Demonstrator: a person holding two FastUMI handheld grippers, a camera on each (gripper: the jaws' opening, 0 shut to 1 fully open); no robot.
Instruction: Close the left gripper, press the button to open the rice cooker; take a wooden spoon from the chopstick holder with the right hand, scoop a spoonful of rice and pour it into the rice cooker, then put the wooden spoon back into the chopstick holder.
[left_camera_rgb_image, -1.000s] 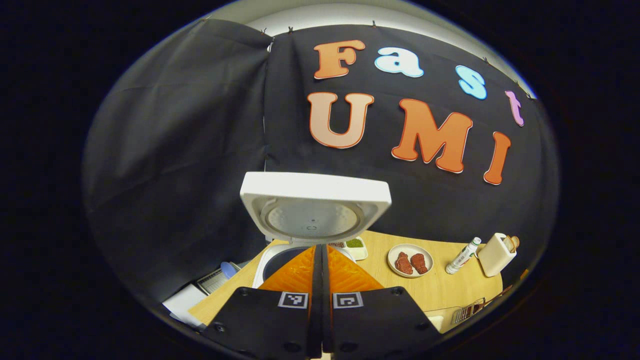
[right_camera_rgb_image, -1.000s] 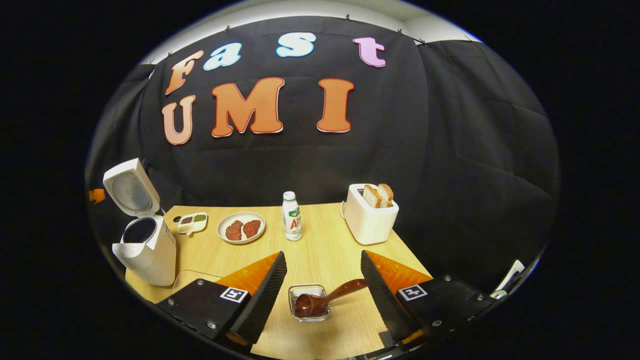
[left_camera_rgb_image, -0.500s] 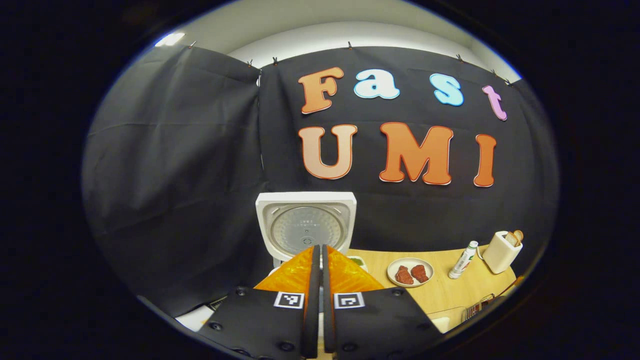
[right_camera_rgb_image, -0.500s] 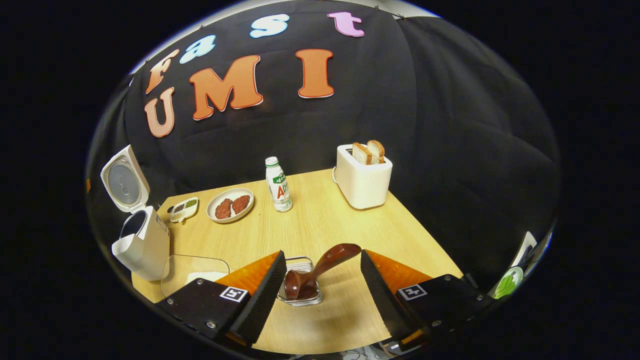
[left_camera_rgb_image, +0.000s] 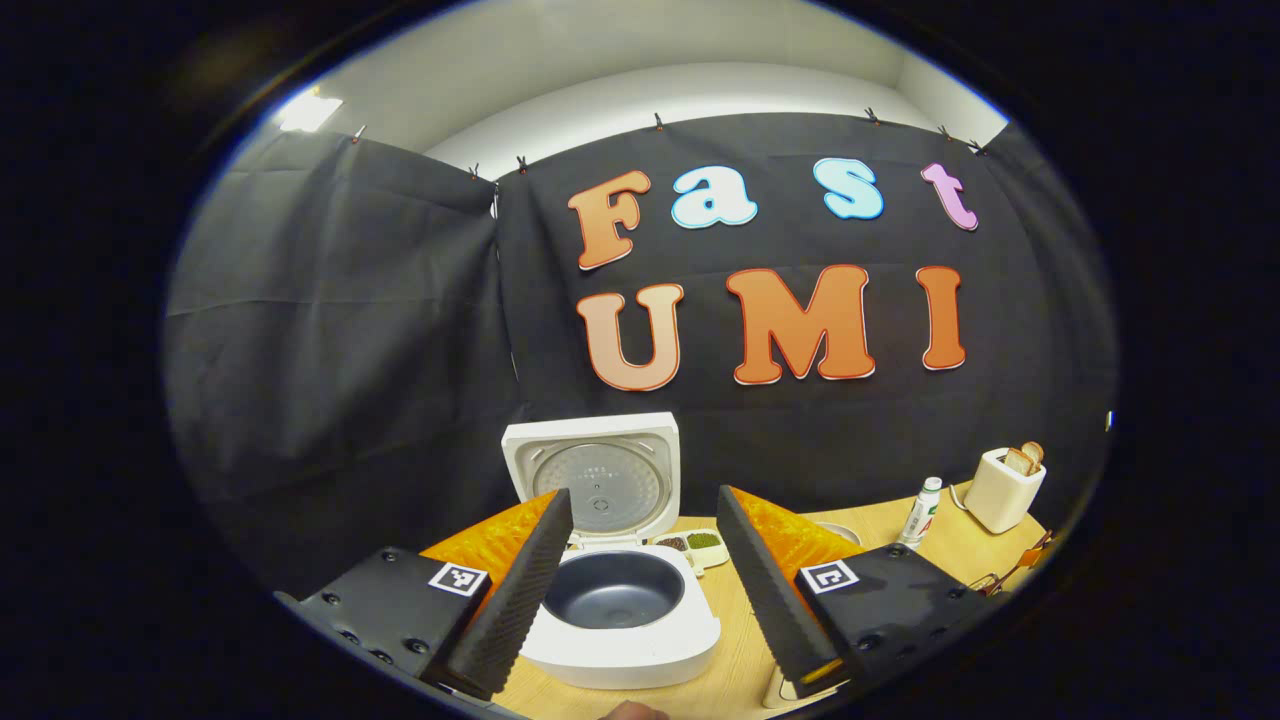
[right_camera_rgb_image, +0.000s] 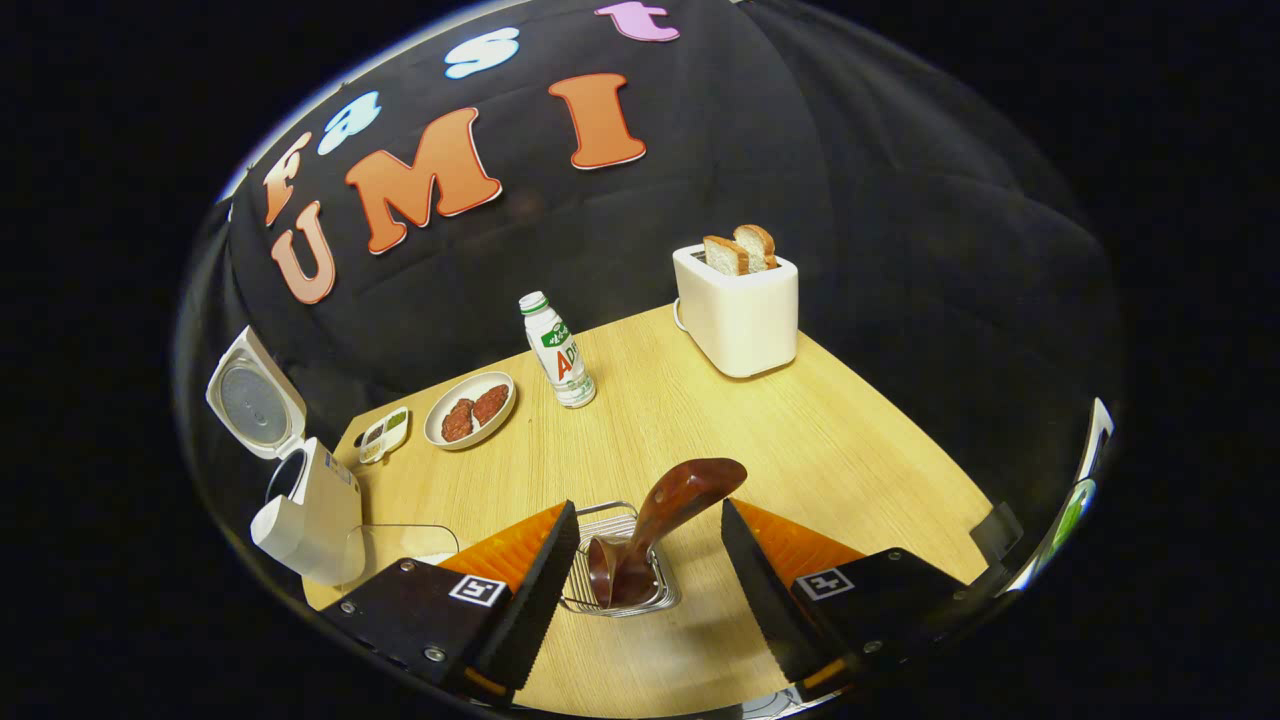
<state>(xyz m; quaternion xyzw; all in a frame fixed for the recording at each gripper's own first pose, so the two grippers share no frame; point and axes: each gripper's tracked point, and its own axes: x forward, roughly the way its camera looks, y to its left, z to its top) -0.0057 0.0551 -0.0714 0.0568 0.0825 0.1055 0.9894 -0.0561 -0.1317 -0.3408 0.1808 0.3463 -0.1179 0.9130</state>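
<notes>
In the left gripper view, the rice cooker stands open on the surface, lid up and pot empty; my left gripper hangs level before it, fingers spread. In the right gripper view, my right gripper tilts down, fingers apart either side of the wooden spoon, which leans in the chopstick holder, ungrasped. Scooping, pouring and returning remain.

toaster with bread, bottle, meat plate

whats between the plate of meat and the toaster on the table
In the right gripper view, a small white bottle stands between the plate of meat and the toaster; otherwise bare table.
</notes>
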